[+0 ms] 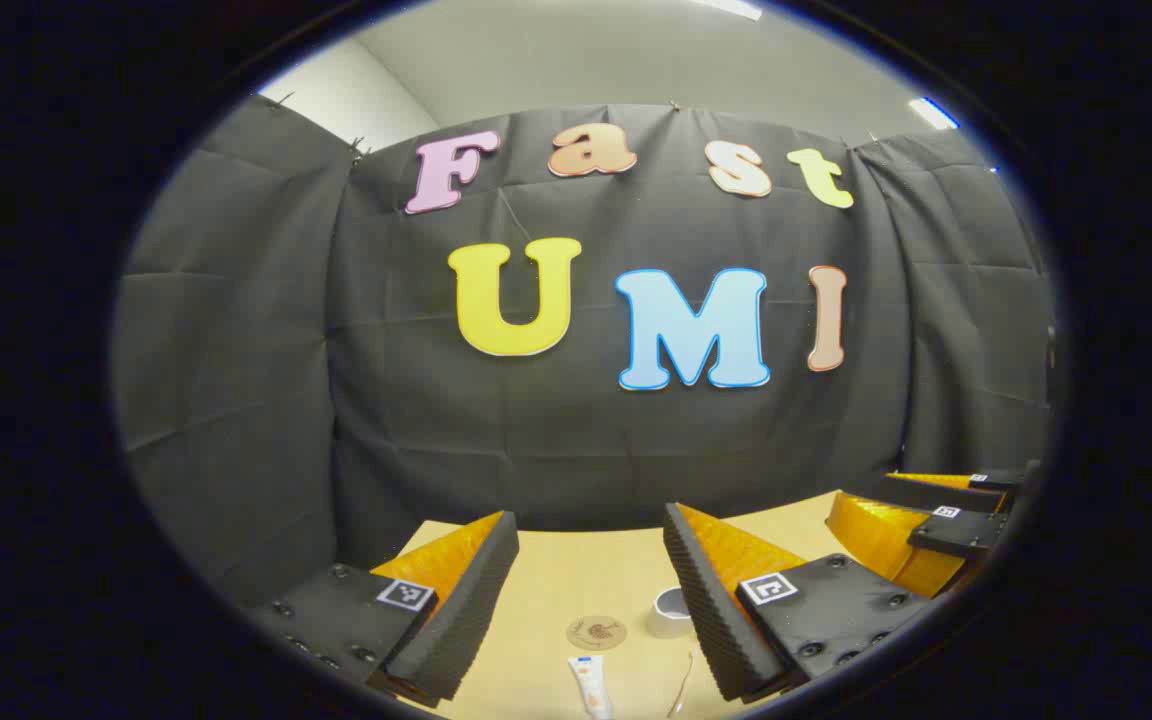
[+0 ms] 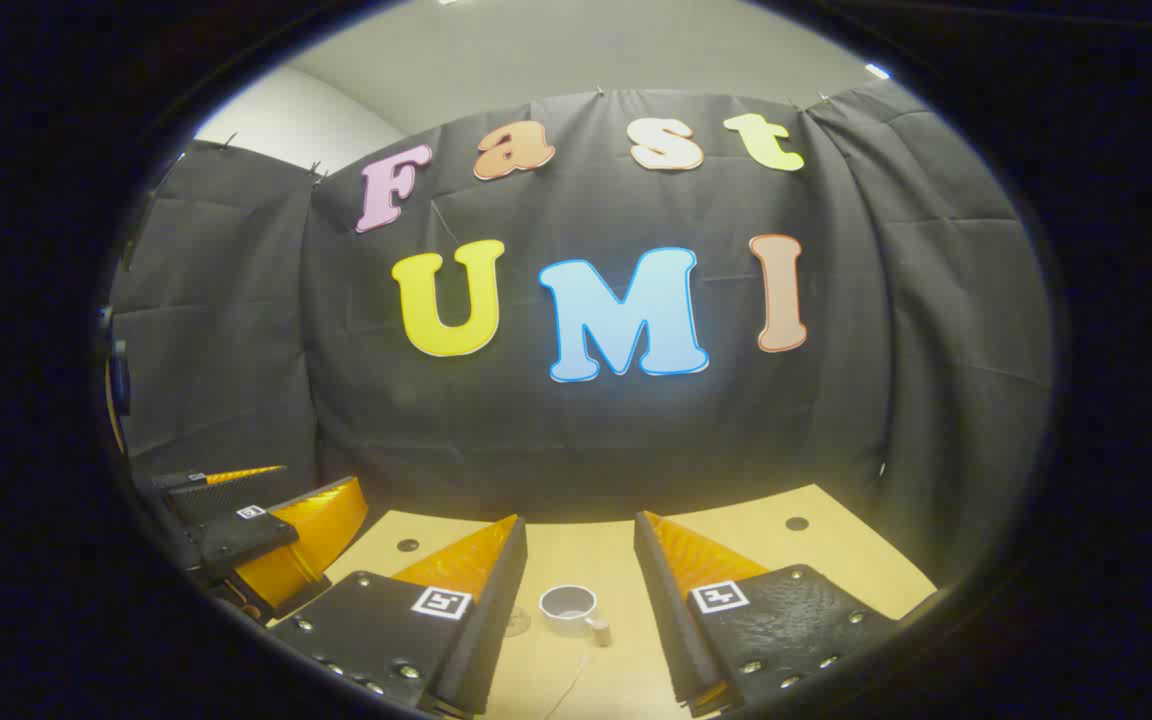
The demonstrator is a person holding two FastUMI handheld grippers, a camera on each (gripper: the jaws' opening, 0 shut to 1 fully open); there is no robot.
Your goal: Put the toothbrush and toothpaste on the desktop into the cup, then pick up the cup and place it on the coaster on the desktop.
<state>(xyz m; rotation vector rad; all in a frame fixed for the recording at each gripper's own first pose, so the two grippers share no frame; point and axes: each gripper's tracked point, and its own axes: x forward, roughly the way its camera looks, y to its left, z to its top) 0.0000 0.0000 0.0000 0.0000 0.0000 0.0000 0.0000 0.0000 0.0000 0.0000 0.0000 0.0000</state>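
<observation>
Black cloth walls enclose a pale wooden desktop, and nothing on it has been lifted yet.

Left gripper view: we find the left gripper released, fingers wide apart and empty, held above the desk. Between and below them lie the toothpaste — its long axis running roughly away from the camera — and, just right of it, the thin toothbrush, lying much the same way. Beyond these sit the round coaster and, right of it, the white cup, partly hidden by the right-hand finger. The other gripper shows farther right.

Right gripper view: the right gripper is likewise spread and holds nothing. The cup stands upright between its fingers, empty as far as we can see, handle towards the camera's right.

We judge the left gripper better placed for the toothpaste; its fingers would close across the tube's width.
</observation>
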